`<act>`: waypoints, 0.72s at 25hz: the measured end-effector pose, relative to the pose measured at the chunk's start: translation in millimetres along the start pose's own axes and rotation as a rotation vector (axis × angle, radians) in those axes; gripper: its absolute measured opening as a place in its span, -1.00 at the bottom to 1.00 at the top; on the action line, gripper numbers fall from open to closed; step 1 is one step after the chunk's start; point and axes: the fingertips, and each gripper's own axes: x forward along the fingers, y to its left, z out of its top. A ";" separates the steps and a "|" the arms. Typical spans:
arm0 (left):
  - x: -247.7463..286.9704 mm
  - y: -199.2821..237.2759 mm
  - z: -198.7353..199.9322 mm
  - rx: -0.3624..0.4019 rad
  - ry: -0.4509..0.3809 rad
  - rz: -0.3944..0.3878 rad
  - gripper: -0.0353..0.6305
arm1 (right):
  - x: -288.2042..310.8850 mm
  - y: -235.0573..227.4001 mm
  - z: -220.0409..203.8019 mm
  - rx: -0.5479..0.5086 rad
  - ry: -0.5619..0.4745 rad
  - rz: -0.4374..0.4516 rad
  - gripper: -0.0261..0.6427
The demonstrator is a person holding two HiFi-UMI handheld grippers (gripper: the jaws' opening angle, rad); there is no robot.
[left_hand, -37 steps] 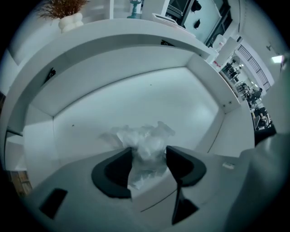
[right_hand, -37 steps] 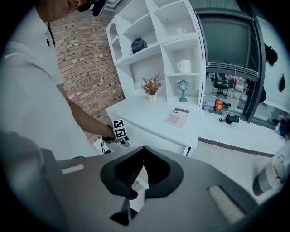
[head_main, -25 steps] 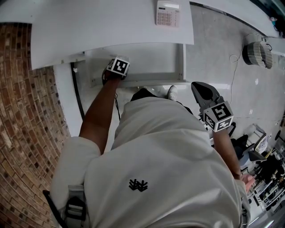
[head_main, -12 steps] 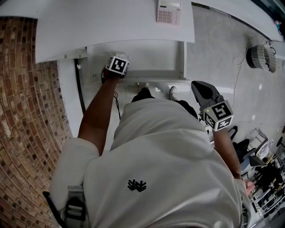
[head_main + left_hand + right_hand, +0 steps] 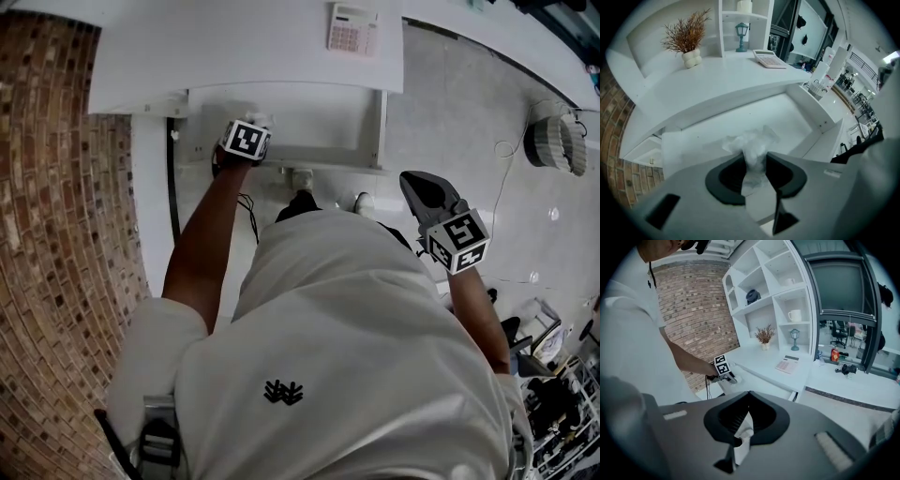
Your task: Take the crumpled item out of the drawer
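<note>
The white drawer [image 5: 323, 122] stands pulled out below the desk top. My left gripper [image 5: 253, 124] reaches into its left part. In the left gripper view the jaws [image 5: 754, 161] pinch a crumpled, whitish, see-through item [image 5: 751, 143], whose upper part bunches out above the drawer floor [image 5: 754, 115]. My right gripper [image 5: 419, 185] hangs over the floor to the right of the drawer, away from it. Its jaws [image 5: 743, 427] are shut with a white paper scrap [image 5: 742, 441] caught between them. The left gripper [image 5: 729, 377] is seen far off in the right gripper view.
A calculator [image 5: 352, 28] lies on the desk top [image 5: 234, 47] above the drawer. A dried plant in a vase [image 5: 688, 40] and a small lantern [image 5: 741, 37] stand at the desk's back. A brick wall [image 5: 56, 234] runs along the left. A black cable [image 5: 173, 197] hangs beside the drawer.
The head view has shifted a little. The left gripper stays in the drawer's left part and the right gripper stays beside my body.
</note>
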 end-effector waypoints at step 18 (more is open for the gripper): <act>-94.1 -69.0 18.2 -0.074 -0.174 0.083 -0.53 | -46.0 1.3 -26.3 -0.087 -0.068 0.132 -0.88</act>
